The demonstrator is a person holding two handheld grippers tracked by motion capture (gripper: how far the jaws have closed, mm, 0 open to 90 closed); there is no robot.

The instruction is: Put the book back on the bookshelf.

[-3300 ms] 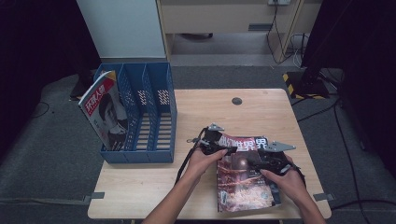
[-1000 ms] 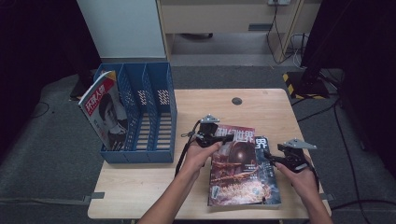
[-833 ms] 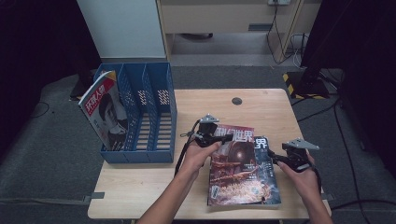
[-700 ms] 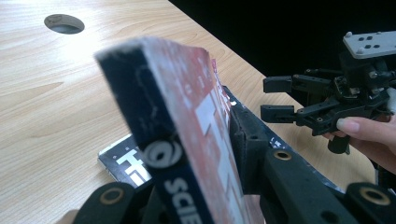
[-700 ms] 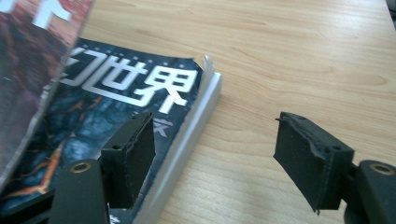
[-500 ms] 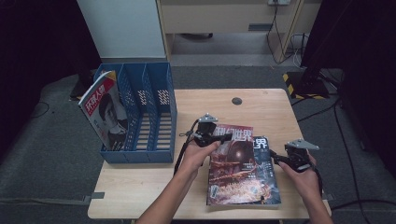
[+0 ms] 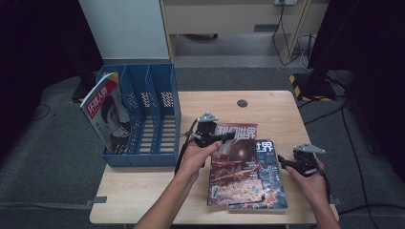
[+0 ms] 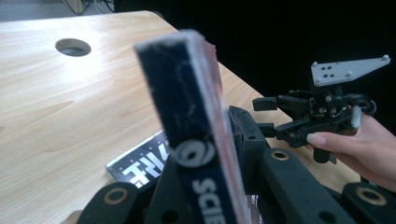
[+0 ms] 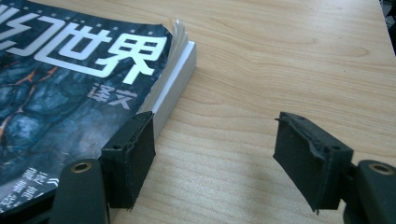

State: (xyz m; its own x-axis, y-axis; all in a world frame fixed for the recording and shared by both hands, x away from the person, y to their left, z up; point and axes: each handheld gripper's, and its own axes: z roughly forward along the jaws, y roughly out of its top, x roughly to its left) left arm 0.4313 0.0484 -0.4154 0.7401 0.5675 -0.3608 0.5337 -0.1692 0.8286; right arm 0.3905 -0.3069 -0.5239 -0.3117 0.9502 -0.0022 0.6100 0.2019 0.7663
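Observation:
Two magazines lie stacked on the wooden table [image 7: 277, 109]. The top magazine [image 7: 239, 162], with a dark red and blue cover, sits askew across the lower magazine [image 7: 267, 148]. My left gripper [image 7: 228, 136] is shut on the top magazine's far left corner. In the left gripper view the jaws of the left gripper [image 8: 210, 144] clamp that magazine's blue spine [image 8: 187, 107], which stands tilted up. My right gripper [image 7: 282, 160] is open beside the lower magazine's right edge. In the right gripper view the right gripper [image 9: 217, 140] has only bare wood between its pads, and its left pad rests against the lower magazine [image 9: 70, 70].
A blue file holder [image 7: 157, 114] with three slots stands at the table's left. A red and white magazine [image 7: 107, 117] leans in its leftmost slot. A round cable hole [image 7: 242, 103] is near the far edge. My right gripper [image 8: 299, 116] and its hand show across the table.
The right gripper has let go of the stack and moved off to its right side. The top magazine has swung left, so the lower one's right strip shows.

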